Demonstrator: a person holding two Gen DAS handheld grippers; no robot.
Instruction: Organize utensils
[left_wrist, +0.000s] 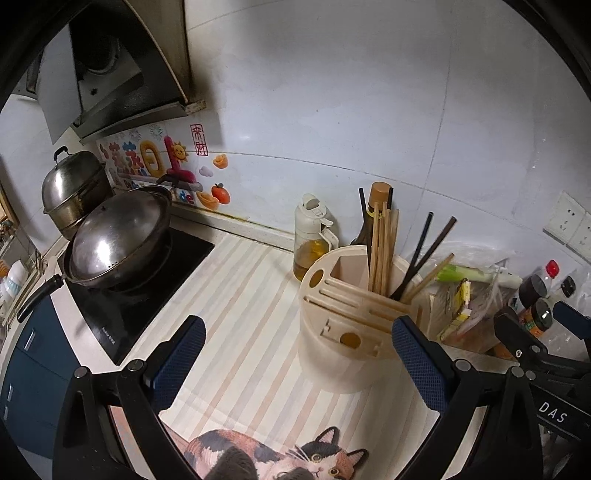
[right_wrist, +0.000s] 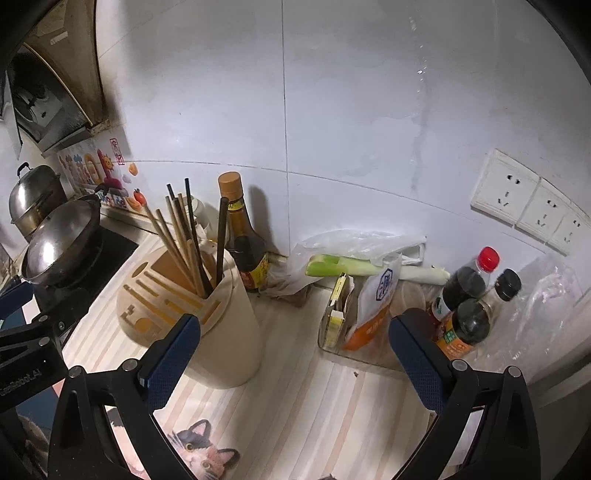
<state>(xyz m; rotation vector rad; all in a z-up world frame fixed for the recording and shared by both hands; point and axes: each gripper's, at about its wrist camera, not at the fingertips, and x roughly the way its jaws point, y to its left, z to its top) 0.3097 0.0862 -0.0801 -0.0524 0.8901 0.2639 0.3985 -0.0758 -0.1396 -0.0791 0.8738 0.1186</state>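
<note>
Currently, item one: utensil holder (left_wrist: 345, 325), cream, round, slotted lid, standing on the striped table (left_wrist: 236, 295) between the stove and the clutter by the wall. Item two: chopsticks (left_wrist: 384, 247), pale wooden and dark ones mixed, upright to leaning in the holder's open compartment. No loose utensils show on the table, so I judge the sorting largely done. My left gripper (left_wrist: 299, 363) is spread wide and empty; my right gripper (right_wrist: 295, 363) likewise wide, holding nothing, near the holder.
</note>
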